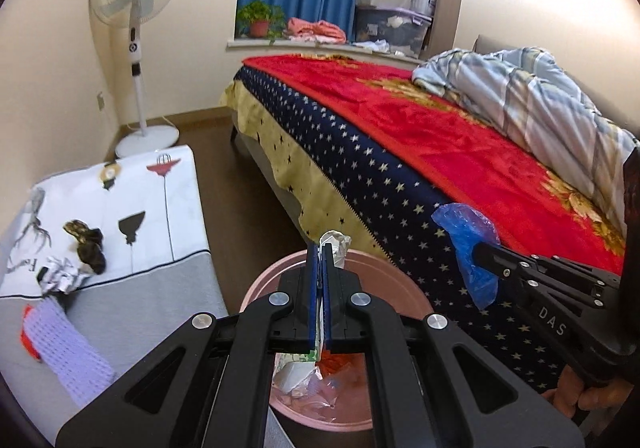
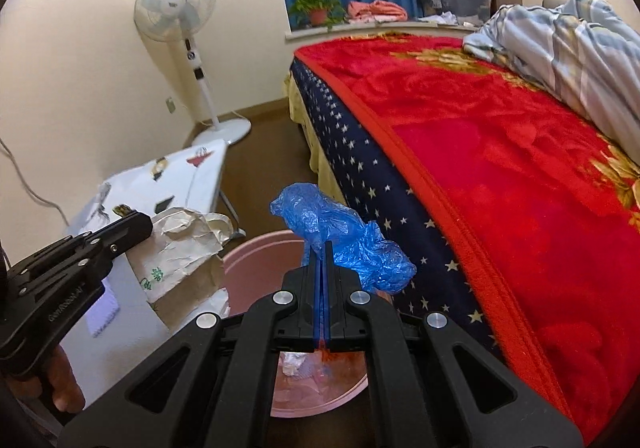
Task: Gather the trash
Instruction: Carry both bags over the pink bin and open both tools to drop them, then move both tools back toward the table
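Observation:
My left gripper (image 1: 322, 246) is shut on a crumpled white paper wrapper (image 1: 335, 247) with green print, which hangs over the pink bin (image 1: 256, 288). In the right wrist view the same wrapper (image 2: 180, 252) shows at the left gripper's tip (image 2: 140, 226). My right gripper (image 2: 322, 244) is shut on a crumpled blue plastic bag (image 2: 340, 236), held above the pink bin (image 2: 256, 248). From the left wrist view the blue bag (image 1: 468, 244) hangs at the right gripper's tip (image 1: 478, 252) beside the bed. The bin holds paper and plastic scraps (image 1: 316, 376).
A low table with a printed white cloth (image 1: 120, 207) stands left of the bin, bearing dark scraps (image 1: 86, 244) and crumpled paper (image 1: 60, 274). A bed with a red blanket (image 1: 440, 135) fills the right. A standing fan (image 1: 134, 7) is in the far corner. Brown floor runs between table and bed.

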`<state>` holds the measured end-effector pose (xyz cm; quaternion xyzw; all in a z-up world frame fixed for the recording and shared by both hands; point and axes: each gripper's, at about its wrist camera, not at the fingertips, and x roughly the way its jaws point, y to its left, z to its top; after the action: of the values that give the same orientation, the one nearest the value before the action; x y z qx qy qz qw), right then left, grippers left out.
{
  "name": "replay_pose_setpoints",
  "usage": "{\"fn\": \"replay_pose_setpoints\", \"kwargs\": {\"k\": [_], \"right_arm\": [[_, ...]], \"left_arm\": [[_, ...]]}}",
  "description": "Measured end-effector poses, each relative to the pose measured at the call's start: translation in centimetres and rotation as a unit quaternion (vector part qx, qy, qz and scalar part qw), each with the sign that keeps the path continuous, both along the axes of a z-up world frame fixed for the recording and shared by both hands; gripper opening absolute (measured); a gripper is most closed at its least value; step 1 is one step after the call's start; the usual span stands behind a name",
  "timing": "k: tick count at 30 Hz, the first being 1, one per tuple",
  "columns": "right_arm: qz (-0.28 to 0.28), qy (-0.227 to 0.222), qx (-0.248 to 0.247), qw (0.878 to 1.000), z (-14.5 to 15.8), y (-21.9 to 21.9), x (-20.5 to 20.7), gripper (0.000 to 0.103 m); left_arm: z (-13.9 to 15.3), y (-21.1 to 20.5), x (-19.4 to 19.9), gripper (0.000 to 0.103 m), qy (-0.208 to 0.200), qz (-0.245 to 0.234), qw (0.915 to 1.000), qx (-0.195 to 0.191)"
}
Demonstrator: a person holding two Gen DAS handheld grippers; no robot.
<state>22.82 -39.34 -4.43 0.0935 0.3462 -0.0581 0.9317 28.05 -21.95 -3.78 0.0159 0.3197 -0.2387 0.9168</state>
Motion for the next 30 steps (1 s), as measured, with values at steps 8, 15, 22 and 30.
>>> {"fn": "replay_pose_setpoints", "kwargs": {"k": [8,15,22,30], "right_arm": [[0.008,0.025,-0.013,1.000,-1.7,0.0,1.8,0.001],[0.006,0.040,-0.002,0.999,-3.2,-0.8,2.7,0.002],[0.030,0.059,0.007,0.998,-4.6,-0.2,3.7,0.005],[0.018,0.072,-0.024,0.997,-5.0,0.7,3.7,0.073]], "left_arm": [[-3.8,-0.7,2.5,0.002,0.048,0.009,0.9988,0.003],[-4.8,-1.4,3.5,0.002,0.056,0.008,0.9983,0.009],[-6.3,-1.8,4.3,0.002,0.073,0.009,0.9971,0.020],[-6.1,-0.2,4.0,0.088,0.046,0.095,0.9929,0.055]]}}
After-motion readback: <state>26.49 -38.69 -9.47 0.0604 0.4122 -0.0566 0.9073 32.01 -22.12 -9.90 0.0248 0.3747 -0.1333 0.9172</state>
